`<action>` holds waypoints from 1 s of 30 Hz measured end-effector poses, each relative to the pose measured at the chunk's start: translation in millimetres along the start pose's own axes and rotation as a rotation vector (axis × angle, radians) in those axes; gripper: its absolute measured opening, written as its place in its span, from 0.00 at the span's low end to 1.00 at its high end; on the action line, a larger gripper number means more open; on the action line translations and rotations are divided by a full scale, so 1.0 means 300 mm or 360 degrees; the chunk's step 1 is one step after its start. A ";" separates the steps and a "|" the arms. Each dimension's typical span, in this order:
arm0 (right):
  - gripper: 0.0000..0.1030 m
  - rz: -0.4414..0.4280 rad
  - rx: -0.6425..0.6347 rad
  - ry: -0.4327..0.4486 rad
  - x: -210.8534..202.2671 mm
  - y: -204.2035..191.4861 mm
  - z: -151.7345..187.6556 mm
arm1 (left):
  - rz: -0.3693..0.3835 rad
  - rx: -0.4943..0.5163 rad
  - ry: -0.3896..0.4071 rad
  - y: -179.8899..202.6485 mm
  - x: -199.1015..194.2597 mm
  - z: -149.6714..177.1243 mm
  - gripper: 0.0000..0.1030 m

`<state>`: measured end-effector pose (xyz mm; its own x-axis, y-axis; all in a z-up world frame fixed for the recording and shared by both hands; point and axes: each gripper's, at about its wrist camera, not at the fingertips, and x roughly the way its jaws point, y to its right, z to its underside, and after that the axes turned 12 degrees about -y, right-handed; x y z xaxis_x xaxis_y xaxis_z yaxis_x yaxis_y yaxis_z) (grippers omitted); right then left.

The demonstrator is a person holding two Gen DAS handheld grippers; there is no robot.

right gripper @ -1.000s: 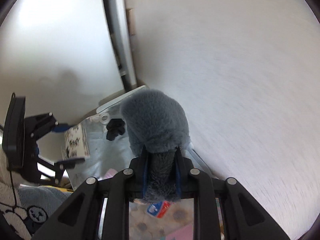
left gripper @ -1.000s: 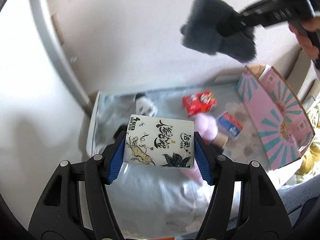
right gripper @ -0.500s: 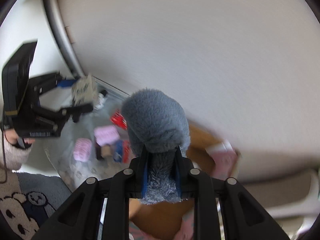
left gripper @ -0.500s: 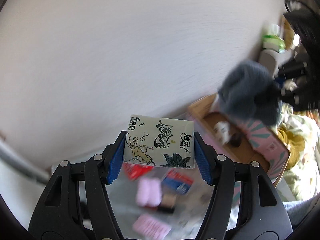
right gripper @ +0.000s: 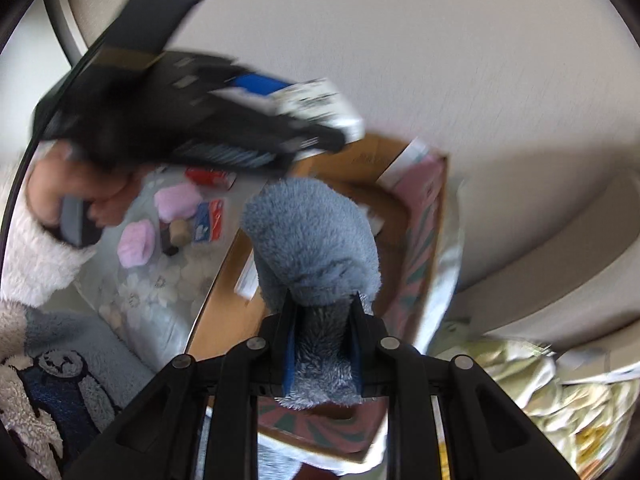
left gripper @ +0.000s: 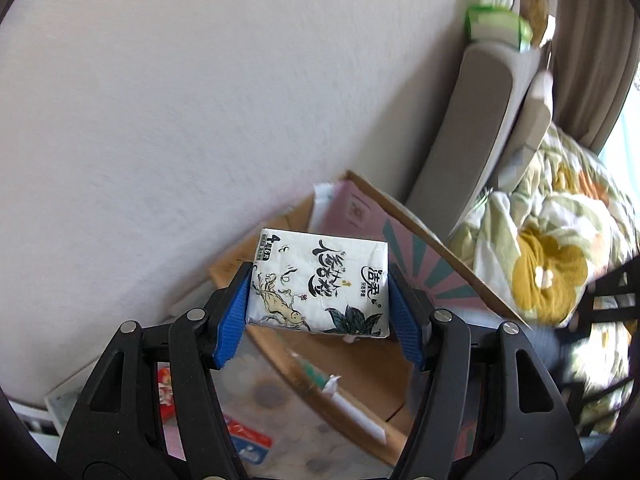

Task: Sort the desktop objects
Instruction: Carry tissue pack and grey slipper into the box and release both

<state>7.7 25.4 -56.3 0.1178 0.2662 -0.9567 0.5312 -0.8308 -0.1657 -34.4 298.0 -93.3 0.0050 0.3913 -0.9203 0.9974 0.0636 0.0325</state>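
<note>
My left gripper (left gripper: pixel 320 312) is shut on a white tissue pack (left gripper: pixel 320 284) printed with black script and a leaf drawing, held in the air over the near edge of an open cardboard box (left gripper: pixel 360 376) with a pink striped flap. My right gripper (right gripper: pixel 322 356) is shut on a grey-blue plush toy (right gripper: pixel 312 244), held above the same box (right gripper: pixel 224 312). The left gripper with the tissue pack (right gripper: pixel 316 104) also shows blurred in the right wrist view, just above the box's far side.
On the flowered mat (right gripper: pixel 160 280) left of the box lie two pink plush pieces (right gripper: pixel 138 246), a red packet (right gripper: pixel 208 176) and a blue-and-red packet (right gripper: pixel 208 224). A floral quilt (left gripper: pixel 560 256) and a padded headboard (left gripper: pixel 476 120) are to the right. A wall stands behind.
Both grippers have swung from over the mat to the right and now sit over the cardboard box. Each still holds its object.
</note>
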 end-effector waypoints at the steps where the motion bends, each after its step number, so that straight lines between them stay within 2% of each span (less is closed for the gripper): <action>1: 0.19 -0.0011 -0.0002 -0.0012 0.020 -0.007 0.010 | 0.0003 -0.0003 -0.0017 0.002 0.017 -0.002 0.59; 5: 0.19 -0.0046 -0.0009 -0.0059 0.102 -0.020 0.048 | 0.0053 -0.0065 -0.0085 -0.001 0.089 -0.005 0.59; 8: 0.20 -0.0045 -0.0023 -0.0071 0.147 -0.027 0.056 | 0.0030 -0.0085 -0.0103 -0.005 0.112 -0.010 0.59; 10: 0.25 -0.0062 -0.0056 -0.0095 0.160 -0.022 0.054 | 0.0046 -0.0094 -0.0101 -0.011 0.118 -0.017 0.60; 12: 0.34 -0.0069 -0.0100 -0.0125 0.183 -0.029 0.050 | 0.0063 -0.0111 -0.0112 -0.014 0.117 -0.024 0.68; 13: 0.45 -0.0053 -0.0096 -0.0112 0.186 -0.028 0.048 | 0.0046 -0.0127 -0.0121 -0.017 0.115 -0.028 0.89; 14: 0.54 -0.0046 -0.0085 -0.0097 0.187 -0.024 0.050 | 0.0017 -0.0142 -0.0124 -0.018 0.111 -0.031 1.00; 16: 0.60 -0.0059 -0.0067 -0.0061 0.182 -0.014 0.053 | -0.0009 -0.0160 -0.0073 -0.032 0.080 -0.028 1.00; 18: 0.61 -0.0061 -0.0048 -0.0021 0.162 0.001 0.049 | -0.0047 -0.0176 -0.0069 -0.045 0.061 -0.027 1.00; 20: 0.69 -0.0040 -0.0018 0.0001 0.140 0.020 0.042 | -0.0101 -0.0179 -0.0059 -0.057 0.039 -0.019 1.00; 23: 0.69 -0.0015 0.0022 0.0032 0.123 0.044 0.028 | -0.0168 -0.0193 -0.0032 -0.079 0.000 0.005 1.00; 30: 0.69 0.0030 0.0036 0.0062 0.086 0.057 -0.008 | -0.0221 -0.0281 0.0008 -0.159 -0.102 0.094 1.00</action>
<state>22.0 19.3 -83.3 0.1605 0.2685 -0.9498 0.5096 -0.8466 -0.1532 -80.2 257.0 -77.7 -0.1324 0.3723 -0.9186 0.9605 0.2769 -0.0262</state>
